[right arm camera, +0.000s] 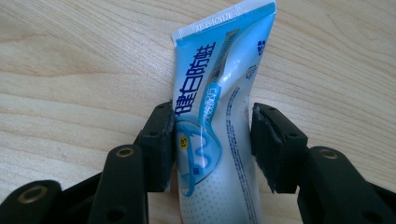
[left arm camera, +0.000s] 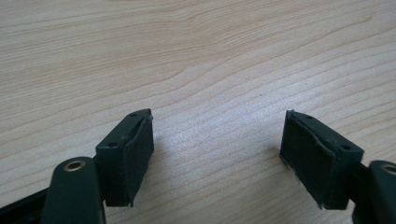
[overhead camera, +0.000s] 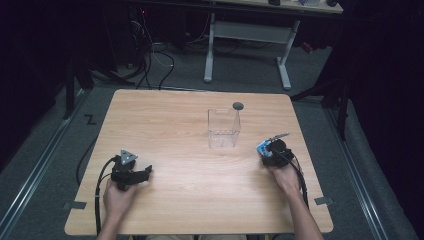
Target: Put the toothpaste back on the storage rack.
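Note:
A blue and white toothpaste tube (right arm camera: 219, 93) runs between the jaws of my right gripper (right arm camera: 212, 135), which is shut on it; both pads press its sides. In the high view this gripper (overhead camera: 270, 148) sits at the table's right with the tube (overhead camera: 262, 147) in it, its flat crimped end pointing away from the person. My left gripper (overhead camera: 146, 171) rests low over the table's near left. Its jaws stand wide apart over bare wood in the left gripper view (left arm camera: 217, 135), open with nothing between them.
A clear plastic box (overhead camera: 223, 129) stands upright just right of the middle of the wooden table (overhead camera: 165, 125), left of and beyond the right gripper. A small dark round object (overhead camera: 238, 105) lies behind it. Cables and a white-legged desk (overhead camera: 247, 31) are past the far edge.

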